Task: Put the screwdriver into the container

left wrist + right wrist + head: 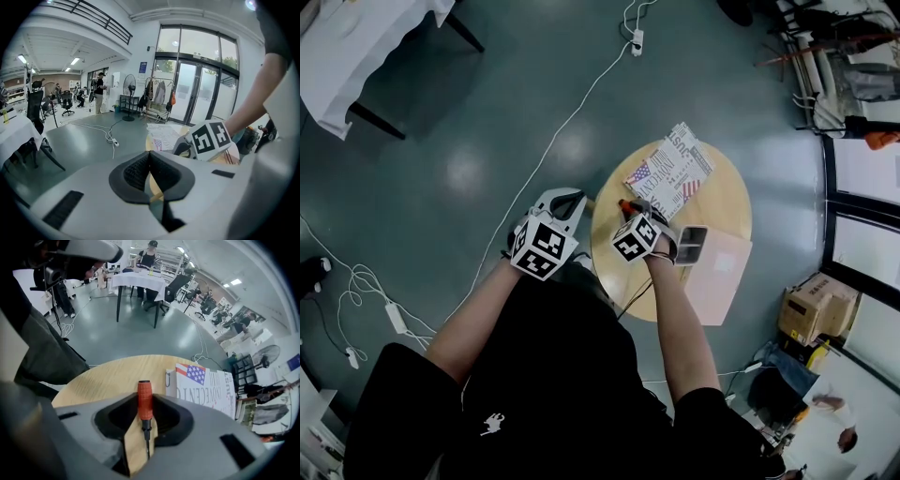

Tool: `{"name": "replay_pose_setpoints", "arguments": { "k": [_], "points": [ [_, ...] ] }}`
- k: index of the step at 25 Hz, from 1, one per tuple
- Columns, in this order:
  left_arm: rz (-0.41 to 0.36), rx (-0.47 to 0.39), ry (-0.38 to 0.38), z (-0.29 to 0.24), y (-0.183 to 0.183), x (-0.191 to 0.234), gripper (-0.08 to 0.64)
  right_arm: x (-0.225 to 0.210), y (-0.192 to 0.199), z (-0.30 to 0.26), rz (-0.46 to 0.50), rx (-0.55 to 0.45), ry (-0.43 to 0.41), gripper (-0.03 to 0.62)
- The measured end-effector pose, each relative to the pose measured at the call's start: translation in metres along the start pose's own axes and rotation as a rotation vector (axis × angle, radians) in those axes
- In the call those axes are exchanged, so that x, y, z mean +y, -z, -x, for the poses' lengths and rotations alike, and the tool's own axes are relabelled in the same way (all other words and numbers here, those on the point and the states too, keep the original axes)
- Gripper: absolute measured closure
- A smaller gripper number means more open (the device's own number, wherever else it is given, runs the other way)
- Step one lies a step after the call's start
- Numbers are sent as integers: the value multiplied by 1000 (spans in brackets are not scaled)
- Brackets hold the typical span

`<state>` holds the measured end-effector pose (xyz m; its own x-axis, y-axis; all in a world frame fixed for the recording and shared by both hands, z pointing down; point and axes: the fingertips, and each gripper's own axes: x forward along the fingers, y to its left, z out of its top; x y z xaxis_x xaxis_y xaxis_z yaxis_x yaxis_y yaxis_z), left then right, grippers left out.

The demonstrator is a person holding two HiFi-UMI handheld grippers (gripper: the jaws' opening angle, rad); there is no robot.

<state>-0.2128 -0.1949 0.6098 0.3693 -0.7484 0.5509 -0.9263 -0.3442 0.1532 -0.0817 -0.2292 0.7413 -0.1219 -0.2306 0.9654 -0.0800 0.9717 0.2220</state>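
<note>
Right claw (pixel 146 416) clamped on the screwdriver (pixel 144 398), low on its handle (tip pointing back into the claw). Container (pixel 692 244) just beside claw. Risk: narrow hold lets it pivot or slip.

**Free room around the table**

I am seeing bare wood lying open across the table's (pixel 724 192) far-right part, where a gripper could be passing freely. The newspaper (pixel 669 171) is covering the table's far-left part, lying flat and blocking little. The container (pixel 691 246) is standing at the table's near middle, at the edge of a pink sheet (pixel 722 274) that is overhanging the table's near-right rim. My right gripper (pixel 630 211), clamped on the screwdriver (pixel 144 399), is filling the table's left part. My left gripper (pixel 566 198), jaws together, is hanging just off the table's left rim, over open floor (pixel 487 122).
</note>
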Motion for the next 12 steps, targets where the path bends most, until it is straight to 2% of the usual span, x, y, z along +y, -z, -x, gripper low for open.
{"name": "replay_pose_setpoints", "arguments": {
  "k": [4, 12],
  "points": [
    [-12, -18, 4, 4, -5, -3, 555, 6, -7, 21, -53, -86, 28, 491],
    [-65, -97, 25, 3, -43, -28, 557, -11, -5, 86, -290, -346, 86, 492]
  ]
}}
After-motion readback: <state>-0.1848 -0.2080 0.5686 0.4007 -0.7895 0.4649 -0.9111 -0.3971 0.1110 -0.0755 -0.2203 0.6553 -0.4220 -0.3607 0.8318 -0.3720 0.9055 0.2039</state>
